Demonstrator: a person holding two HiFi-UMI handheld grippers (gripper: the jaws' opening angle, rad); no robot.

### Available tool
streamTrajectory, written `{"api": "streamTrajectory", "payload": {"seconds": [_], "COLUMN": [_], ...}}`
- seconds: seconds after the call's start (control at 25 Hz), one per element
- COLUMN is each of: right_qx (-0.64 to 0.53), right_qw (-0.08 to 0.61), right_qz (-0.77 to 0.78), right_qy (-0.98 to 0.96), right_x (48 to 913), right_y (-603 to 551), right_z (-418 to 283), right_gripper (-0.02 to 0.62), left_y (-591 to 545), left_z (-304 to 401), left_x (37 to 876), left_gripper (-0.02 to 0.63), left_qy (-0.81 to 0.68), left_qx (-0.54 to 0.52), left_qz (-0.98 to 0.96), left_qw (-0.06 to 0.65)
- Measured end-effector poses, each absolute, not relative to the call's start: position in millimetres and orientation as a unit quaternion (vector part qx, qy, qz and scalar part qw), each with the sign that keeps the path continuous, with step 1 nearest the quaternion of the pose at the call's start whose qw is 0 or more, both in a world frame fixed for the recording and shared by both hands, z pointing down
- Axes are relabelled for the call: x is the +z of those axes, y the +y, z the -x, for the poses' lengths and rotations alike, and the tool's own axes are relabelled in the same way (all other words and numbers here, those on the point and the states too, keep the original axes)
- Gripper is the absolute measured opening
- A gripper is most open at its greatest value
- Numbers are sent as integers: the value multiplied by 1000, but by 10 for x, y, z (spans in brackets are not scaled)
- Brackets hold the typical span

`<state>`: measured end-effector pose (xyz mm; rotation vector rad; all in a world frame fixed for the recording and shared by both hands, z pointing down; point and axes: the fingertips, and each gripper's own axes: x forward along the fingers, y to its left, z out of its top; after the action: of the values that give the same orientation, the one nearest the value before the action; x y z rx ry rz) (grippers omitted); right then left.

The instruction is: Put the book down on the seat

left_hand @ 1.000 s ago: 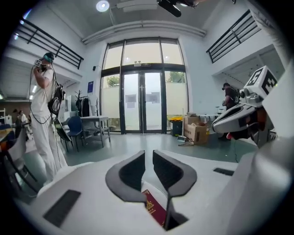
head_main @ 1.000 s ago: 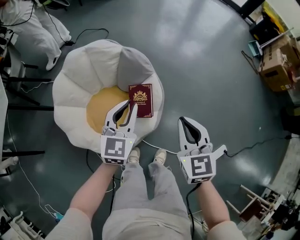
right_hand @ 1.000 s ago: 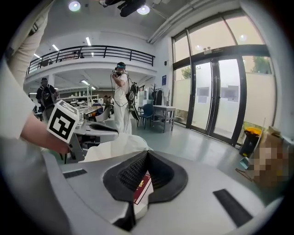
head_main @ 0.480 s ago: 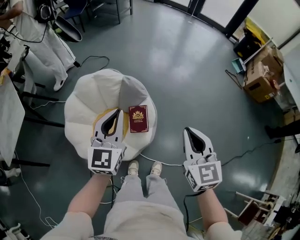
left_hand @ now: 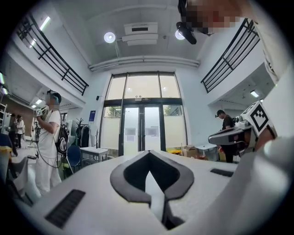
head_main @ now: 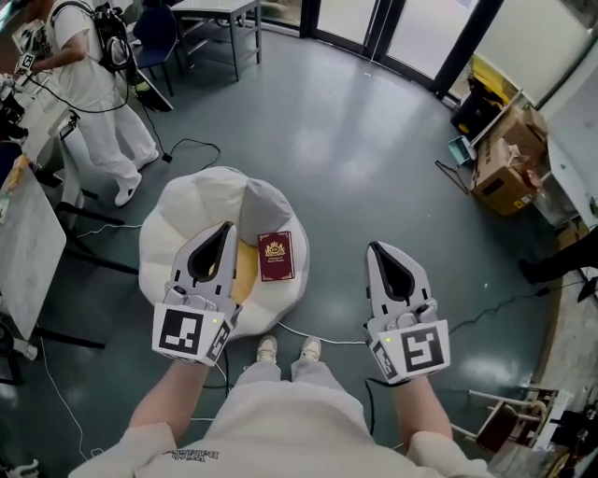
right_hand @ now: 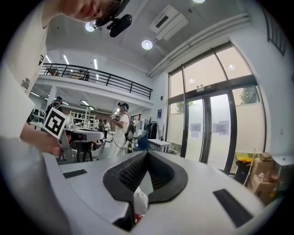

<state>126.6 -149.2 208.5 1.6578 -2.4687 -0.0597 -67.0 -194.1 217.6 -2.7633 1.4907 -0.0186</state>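
I assess this as a large open-plan lab or research workshop, not a home. The grounds are as follows. A bare grey floor point(head_main: 355, 140) has loose cables point(head_main: 192, 142) trailing across it. A tall glazed entrance point(left_hand: 142, 131) closes one end of a double-height hall, and a railed mezzanine point(right_hand: 98, 79) runs along the upper level. Round ceiling lights point(left_hand: 109, 37) flank a ceiling air unit point(left_hand: 140, 30). Cardboard boxes point(head_main: 500, 173) are stacked at the edge of the floor. A worktop point(head_main: 220, 11) and a blue chair point(head_main: 154, 33) stand near the doors. A person in white point(head_main: 89, 70) wears a backpack and a headset. The seat point(head_main: 196, 201) stands alone on open floor.
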Motion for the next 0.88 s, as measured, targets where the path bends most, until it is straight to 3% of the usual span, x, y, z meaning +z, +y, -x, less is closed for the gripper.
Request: {"api": "streamTrajectory", "payload": {"seconds": [0.72,0.88], "right_qx": [-61,-51], "right_qw": [40,33], "right_qz": [-524,-515], "right_qy": [-849,-855], "right_x": [1638,1695], "right_y": [-1060,-1036], "right_z": [-756,-643], "right_gripper": [0,0], "left_y": [-1231,-1296], "left_z": [599,646], "left_x": [1875,1969], "left_gripper": [5,5], "left_qy": [418,425], "left_qx": [14,31], "left_qz": [908,905], "left_qw": [26,-14]}}
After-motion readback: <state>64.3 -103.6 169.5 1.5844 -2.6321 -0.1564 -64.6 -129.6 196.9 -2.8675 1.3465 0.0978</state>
